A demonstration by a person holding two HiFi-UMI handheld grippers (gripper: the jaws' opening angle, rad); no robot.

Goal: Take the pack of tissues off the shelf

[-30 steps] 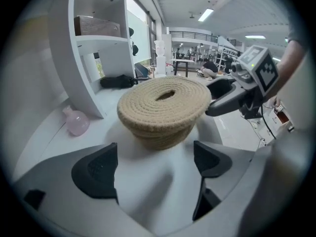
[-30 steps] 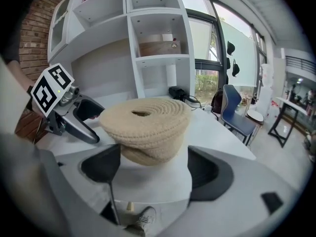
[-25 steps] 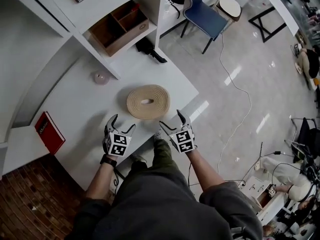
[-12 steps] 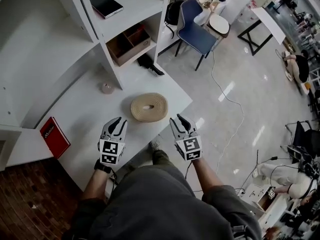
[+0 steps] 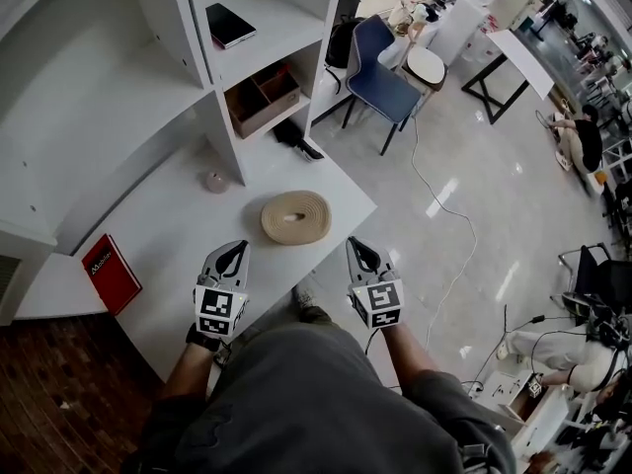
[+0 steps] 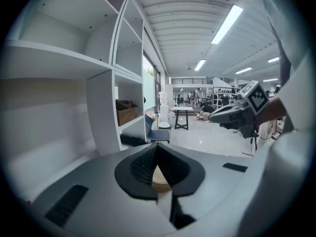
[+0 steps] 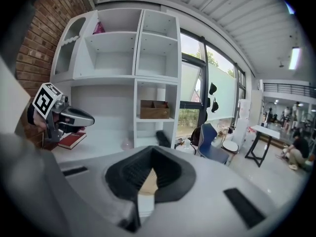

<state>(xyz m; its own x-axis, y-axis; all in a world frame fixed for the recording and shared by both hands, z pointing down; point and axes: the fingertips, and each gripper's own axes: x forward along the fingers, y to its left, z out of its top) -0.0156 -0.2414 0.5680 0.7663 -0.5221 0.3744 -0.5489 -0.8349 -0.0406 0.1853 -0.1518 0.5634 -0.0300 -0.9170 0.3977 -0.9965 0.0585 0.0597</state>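
the left tongs (image 5: 234, 250) and the right tongs (image 5: 356, 247) are closed with nothing in them; both have just been closing. in the right gripper view, a small pink shape at 11 o'clock, in the top left box of the shelf (image 7: 140, 43), looks like the pack of tissues (image 7: 98, 28). only a bit of it shows, so its long side and which way it points are hard to tell.
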